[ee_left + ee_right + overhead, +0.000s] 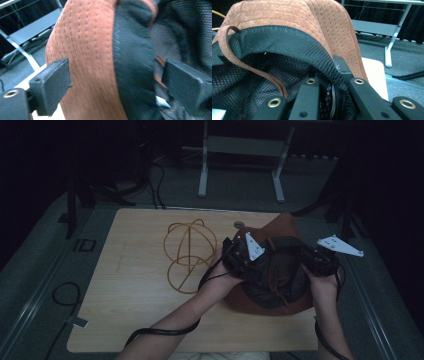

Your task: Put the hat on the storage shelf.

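Here, a brown suede hat (280, 265), upside down at the right side of the counter (135, 285), black mesh lining (249, 82) facing up, brim (329, 27) curling over toward the far edge. Likely being turned or reshaped, with each hand taking one side of the opening.

Right gripper (320, 262) pressed together on the hat's right edge, pinching the black sweatband (324, 67) and brim between its jaws, as seen in the right gripper view; probably an anchor, steadying the hat while the other hand works. A thin brown strap (242, 60) looped loosely across the lining just beside that grip.

Left gripper (115, 82) spread wide at the hat's left edge, jaws straddling the brim and sweatband seam, one on the suede side, one on the mesh side; pads not pressing yet, so nothing pinched there. Apparently lined up for a matching grip opposite the right one.

Farther out, a yellow wire frame (190, 255) of crossed hoops lying just left of the hat, near the left hand (220, 275) and close enough to snag the cable (165, 330) trailing over the near counter. A small grey disc (239, 225) beyond the hat, near the far edge. A metal stand (240, 165) on the floor beyond, well apart.
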### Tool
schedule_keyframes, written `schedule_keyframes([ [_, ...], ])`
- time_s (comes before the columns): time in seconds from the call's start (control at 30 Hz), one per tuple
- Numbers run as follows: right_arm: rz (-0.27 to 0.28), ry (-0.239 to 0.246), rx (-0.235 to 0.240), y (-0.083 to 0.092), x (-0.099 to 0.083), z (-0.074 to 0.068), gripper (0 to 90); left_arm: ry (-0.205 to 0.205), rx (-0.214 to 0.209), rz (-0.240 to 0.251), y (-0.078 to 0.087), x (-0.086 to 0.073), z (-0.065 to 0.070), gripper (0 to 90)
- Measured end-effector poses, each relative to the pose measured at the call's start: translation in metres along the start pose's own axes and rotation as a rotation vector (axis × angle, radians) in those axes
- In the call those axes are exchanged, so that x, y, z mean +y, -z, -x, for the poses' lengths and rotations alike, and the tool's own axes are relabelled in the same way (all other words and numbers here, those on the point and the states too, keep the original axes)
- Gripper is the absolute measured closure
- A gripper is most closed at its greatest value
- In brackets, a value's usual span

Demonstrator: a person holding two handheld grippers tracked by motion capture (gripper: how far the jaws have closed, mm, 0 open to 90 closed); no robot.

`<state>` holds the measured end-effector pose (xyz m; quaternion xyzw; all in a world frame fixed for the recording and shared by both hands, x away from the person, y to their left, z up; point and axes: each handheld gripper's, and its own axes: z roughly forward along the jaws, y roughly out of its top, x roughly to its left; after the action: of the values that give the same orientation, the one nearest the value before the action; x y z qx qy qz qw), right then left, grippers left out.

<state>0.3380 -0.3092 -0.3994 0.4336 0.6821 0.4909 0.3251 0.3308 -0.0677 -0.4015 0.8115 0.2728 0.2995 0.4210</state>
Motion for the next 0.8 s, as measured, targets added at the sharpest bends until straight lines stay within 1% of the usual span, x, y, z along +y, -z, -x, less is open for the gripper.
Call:
schedule_keyframes([
  [0.03,0.004,0.002,0.001,0.001,0.0,0.0,83.9,0.005,0.003,0.002,-0.002,0.0,0.0,13.0],
  [0.13,0.012,0.003,-0.001,0.005,0.001,-0.001,83.9,0.007,0.03,0.002,-0.007,0.0,-0.002,16.4],
  [0.17,0.015,0.005,0.0,0.006,0.001,-0.002,83.9,0.016,0.035,0.005,-0.009,-0.001,-0.003,18.8],
  [0.2,0.016,0.007,-0.002,0.007,0.001,-0.003,83.9,0.024,0.045,-0.002,-0.012,-0.002,-0.004,20.3],
  [0.27,0.018,0.01,0.003,0.008,0.001,-0.005,83.9,0.022,0.065,-0.014,-0.017,-0.005,-0.005,21.7],
  [0.33,0.016,0.014,0.009,0.008,0.001,-0.008,83.9,0.039,0.067,-0.026,-0.022,-0.007,-0.007,22.7],
  [0.37,0.014,0.016,0.013,0.009,0.0,-0.01,84.0,0.039,0.077,-0.026,-0.023,-0.008,-0.008,24.8],
  [0.4,0.014,0.023,0.024,0.009,0.0,-0.013,84.0,0.046,0.083,-0.021,-0.023,-0.009,-0.009,34.2],
  [0.43,0.013,0.024,0.027,0.01,0.0,-0.014,83.9,0.053,0.084,-0.019,-0.023,-0.009,-0.011,38.3],
  [0.47,0.014,0.029,0.031,0.01,0.0,-0.016,84.0,0.052,0.093,-0.016,-0.023,-0.01,-0.013,45.2],
  [0.5,0.014,0.029,0.031,0.01,0.0,-0.016,84.0,0.053,0.112,-0.005,-0.022,-0.011,-0.015,45.2],
  [0.57,0.015,0.029,0.034,0.011,-0.001,-0.018,84.0,0.052,0.12,-0.006,-0.022,-0.011,-0.017,57.1],
  [0.6,0.011,0.039,0.048,0.012,-0.002,-0.023,83.9,0.05,0.135,0.003,-0.02,-0.012,-0.018,70.2],
  [0.63,0.01,0.042,0.051,0.012,-0.003,-0.025,83.9,0.05,0.141,0.007,-0.02,-0.011,-0.019,76.5],
  [0.67,0.01,0.042,0.051,0.012,-0.003,-0.025,83.9,0.052,0.145,0.015,-0.018,-0.011,-0.019,76.5],
  [0.7,0.009,0.043,0.055,0.012,-0.004,-0.027,83.9,0.045,0.156,0.019,-0.017,-0.011,-0.018,82.4],
  [0.73,0.007,0.04,0.059,0.012,-0.006,-0.028,83.9,0.043,0.161,0.025,-0.016,-0.01,-0.018,84.5],
  [0.8,0.012,0.035,0.06,0.013,-0.008,-0.03,83.8,0.05,0.159,0.03,-0.014,-0.01,-0.019,85.7],
])
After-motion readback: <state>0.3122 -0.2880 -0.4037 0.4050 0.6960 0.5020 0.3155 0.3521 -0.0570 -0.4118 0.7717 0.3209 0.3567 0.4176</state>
